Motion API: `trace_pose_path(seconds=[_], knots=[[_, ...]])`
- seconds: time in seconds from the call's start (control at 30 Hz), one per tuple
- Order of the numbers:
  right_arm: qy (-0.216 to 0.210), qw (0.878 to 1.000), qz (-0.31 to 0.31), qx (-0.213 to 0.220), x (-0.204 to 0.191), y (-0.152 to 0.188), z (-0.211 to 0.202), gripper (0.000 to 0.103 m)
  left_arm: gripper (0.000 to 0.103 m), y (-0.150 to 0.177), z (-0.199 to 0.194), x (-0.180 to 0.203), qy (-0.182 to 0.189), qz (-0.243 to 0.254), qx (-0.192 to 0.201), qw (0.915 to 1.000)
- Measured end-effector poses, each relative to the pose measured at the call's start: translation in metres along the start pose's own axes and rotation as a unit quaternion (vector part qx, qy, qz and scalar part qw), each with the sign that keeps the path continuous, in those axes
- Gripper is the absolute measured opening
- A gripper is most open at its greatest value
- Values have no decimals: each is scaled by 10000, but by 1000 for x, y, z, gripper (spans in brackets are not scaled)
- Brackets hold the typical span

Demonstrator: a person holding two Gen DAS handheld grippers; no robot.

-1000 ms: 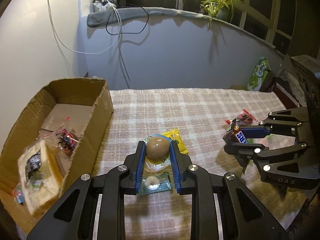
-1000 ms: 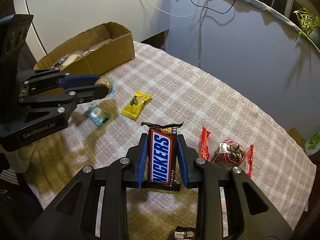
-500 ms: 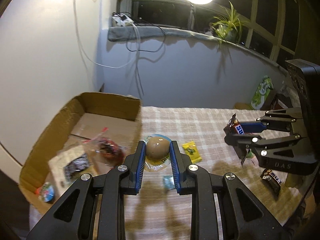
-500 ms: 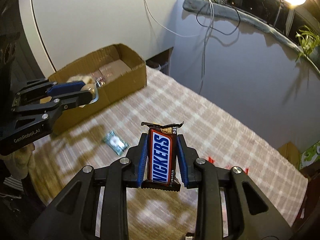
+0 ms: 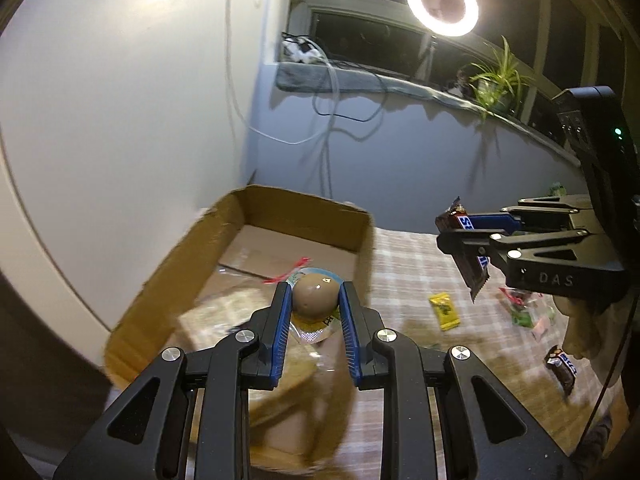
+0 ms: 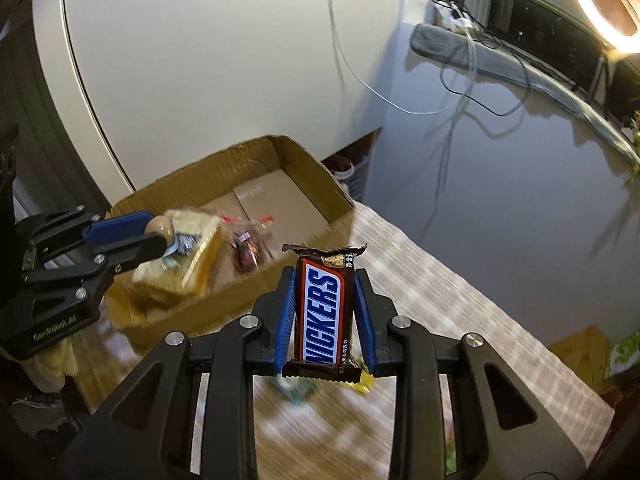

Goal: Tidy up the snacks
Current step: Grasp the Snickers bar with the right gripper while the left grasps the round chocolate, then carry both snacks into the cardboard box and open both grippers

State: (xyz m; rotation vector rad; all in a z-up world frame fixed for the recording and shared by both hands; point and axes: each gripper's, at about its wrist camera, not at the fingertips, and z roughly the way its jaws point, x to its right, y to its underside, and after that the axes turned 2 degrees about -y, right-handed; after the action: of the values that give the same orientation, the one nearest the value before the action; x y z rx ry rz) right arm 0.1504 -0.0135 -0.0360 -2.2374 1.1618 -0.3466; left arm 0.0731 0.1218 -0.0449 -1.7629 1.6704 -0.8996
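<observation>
My left gripper is shut on a brown egg-shaped snack in a clear wrapper and hangs over the open cardboard box. From the right wrist view that left gripper sits above the box's near end. My right gripper is shut on a Snickers bar, held upright above the checked tablecloth just right of the box. In the left wrist view the right gripper carries the bar in the air at the right.
Inside the box lie a yellow packet and a red-wrapped candy. On the cloth are a yellow candy, a second Snickers and several small sweets. A white wall and a grey ledge with cables stand behind.
Both grippers rose and swung left towards the box, each keeping its snack. The left one now hangs over the box; the table sweets slid away to the right.
</observation>
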Motion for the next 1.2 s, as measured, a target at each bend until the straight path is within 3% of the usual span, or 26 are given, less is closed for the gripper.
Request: trace_pose_path(seconds=[0.47,1.07,1.1,1.13,1.17,1.2], knots=[[-340,9993,-45,-133,-33,-46,64,29,23,8,3,-54,-254,-340,-21,9991],[-384,9987,12,-337,-36,-60,99,30,25,7,12,-64,-279,-370,-84,9989],[-374,9988,7,-329,-36,-60,99,32,25,7,12,-64,-275,-366,-79,9989],[-369,9988,6,-322,-36,-61,98,40,26,6,13,-64,-270,-358,-80,9990],[-346,9989,0,-302,-37,-61,97,47,36,6,13,-64,-279,-355,-84,9989],[-301,9992,-14,-259,-37,-60,95,62,54,6,12,-63,-301,-356,-71,9989]])
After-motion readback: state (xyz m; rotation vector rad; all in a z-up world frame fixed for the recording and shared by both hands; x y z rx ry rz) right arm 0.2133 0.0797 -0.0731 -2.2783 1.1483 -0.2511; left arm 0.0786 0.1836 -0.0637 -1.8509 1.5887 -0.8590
